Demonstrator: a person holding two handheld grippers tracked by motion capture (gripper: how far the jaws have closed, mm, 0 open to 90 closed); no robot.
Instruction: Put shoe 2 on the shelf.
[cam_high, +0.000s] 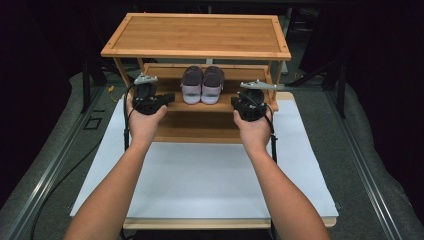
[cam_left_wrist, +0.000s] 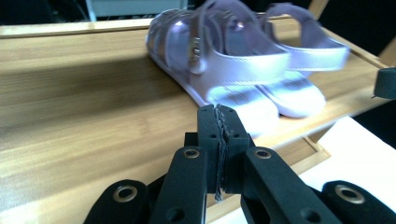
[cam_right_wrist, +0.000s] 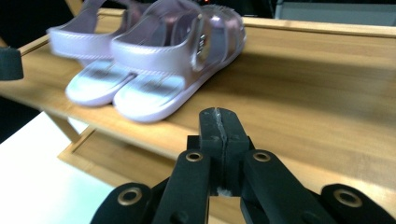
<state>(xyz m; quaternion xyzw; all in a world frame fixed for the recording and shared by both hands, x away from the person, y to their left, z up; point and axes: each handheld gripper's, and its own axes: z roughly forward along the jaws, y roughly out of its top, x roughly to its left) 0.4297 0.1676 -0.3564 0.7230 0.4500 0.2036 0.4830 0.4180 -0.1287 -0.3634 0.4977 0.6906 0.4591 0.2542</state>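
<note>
At the left, the left gripper (cam_high: 148, 96) hovers at the near edge of the middle shelf (cam_high: 172, 86) of a bamboo shoe rack (cam_high: 197, 35), its jaws pressed together with nothing between them. A pair of lilac sandals (cam_high: 202, 84) stands side by side at the middle of that shelf, heels toward the near edge, between the two grippers and touching neither. At the right, the right gripper (cam_high: 251, 102) hovers at the same shelf's near edge, jaws likewise closed on nothing, and the rack stands at the far end of a white table (cam_high: 200, 180).
</note>
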